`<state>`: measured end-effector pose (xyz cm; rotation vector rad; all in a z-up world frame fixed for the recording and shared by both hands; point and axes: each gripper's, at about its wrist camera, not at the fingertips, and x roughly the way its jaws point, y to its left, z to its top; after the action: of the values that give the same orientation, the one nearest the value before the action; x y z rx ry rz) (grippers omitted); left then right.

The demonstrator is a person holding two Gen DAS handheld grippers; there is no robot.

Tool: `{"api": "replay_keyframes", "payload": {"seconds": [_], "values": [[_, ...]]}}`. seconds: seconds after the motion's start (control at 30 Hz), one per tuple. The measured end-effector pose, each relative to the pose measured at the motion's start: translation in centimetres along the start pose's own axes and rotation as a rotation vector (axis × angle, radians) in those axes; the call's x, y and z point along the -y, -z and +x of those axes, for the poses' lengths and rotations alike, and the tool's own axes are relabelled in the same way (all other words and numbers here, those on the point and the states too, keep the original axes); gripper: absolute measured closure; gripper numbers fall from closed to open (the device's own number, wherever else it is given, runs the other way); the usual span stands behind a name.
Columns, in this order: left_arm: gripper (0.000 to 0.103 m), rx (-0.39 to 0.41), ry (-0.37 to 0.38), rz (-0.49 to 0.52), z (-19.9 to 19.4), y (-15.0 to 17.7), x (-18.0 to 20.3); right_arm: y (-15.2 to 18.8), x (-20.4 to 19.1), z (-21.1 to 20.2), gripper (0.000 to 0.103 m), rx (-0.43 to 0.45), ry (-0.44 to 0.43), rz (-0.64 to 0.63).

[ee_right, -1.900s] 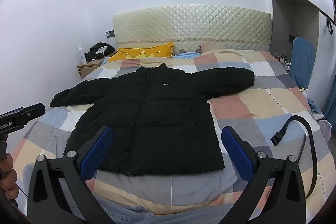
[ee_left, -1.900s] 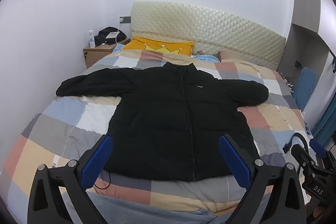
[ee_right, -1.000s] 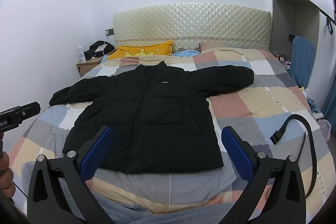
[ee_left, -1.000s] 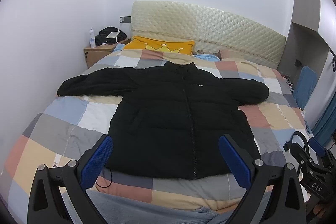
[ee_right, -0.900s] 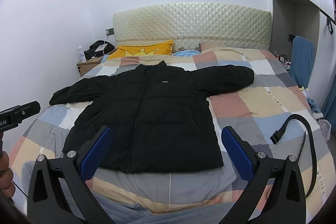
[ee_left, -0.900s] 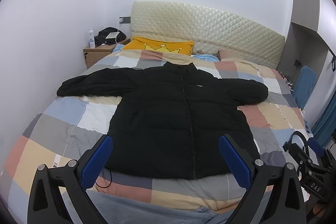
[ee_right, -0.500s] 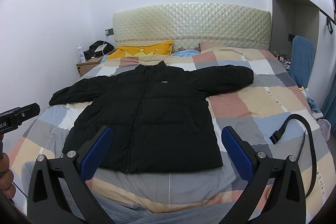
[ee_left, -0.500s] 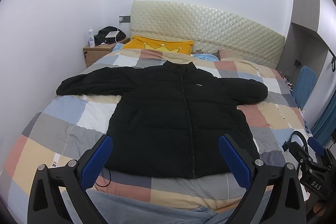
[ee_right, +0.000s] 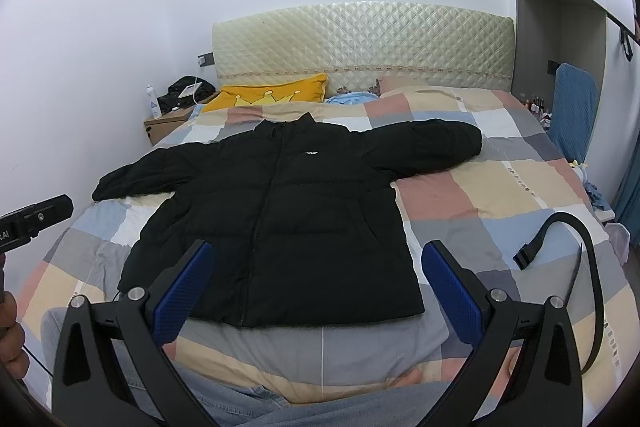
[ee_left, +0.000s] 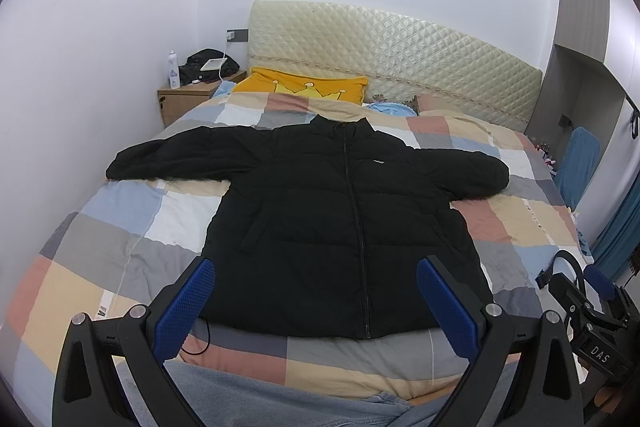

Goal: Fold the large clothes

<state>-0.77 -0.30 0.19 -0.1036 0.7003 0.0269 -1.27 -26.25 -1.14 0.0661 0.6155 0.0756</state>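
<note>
A black puffer jacket point(ee_left: 340, 223) point(ee_right: 280, 219) lies flat and zipped, front up, on the checked bedspread point(ee_left: 120, 227) point(ee_right: 500, 207), both sleeves spread out sideways and the collar toward the headboard. My left gripper point(ee_left: 316, 291) hovers open above the jacket's hem, nothing between its blue pads. My right gripper point(ee_right: 316, 275) hangs open over the hem too, holding nothing. The left gripper's body point(ee_right: 32, 223) shows at the left edge of the right wrist view.
A yellow crown pillow point(ee_left: 300, 89) lies against the quilted headboard point(ee_left: 400, 55). A wooden nightstand point(ee_left: 180, 99) with a bottle and dark items stands by the left wall. A black strap point(ee_right: 560, 243) lies on the bed's right side. Denim-clad legs point(ee_right: 260, 407) are at the foot.
Almost nothing differs: both grippers stay open and only sway slightly above the foot of the bed. The jacket has not moved.
</note>
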Motion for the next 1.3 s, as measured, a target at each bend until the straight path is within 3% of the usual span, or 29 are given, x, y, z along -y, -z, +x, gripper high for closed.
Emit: {"api": "replay_keyframes", "payload": {"seconds": [0.97,1.3], "values": [[0.001,-0.012,0.016,-0.008,0.7,-0.4,-0.7,-0.2,0.3,1.1,0.0,-0.023,-0.006,-0.004],[0.001,0.005,0.021,0.004,1.8,-1.9,-0.9,-1.3,1.7,2.1,0.0,-0.007,-0.053,0.004]]}}
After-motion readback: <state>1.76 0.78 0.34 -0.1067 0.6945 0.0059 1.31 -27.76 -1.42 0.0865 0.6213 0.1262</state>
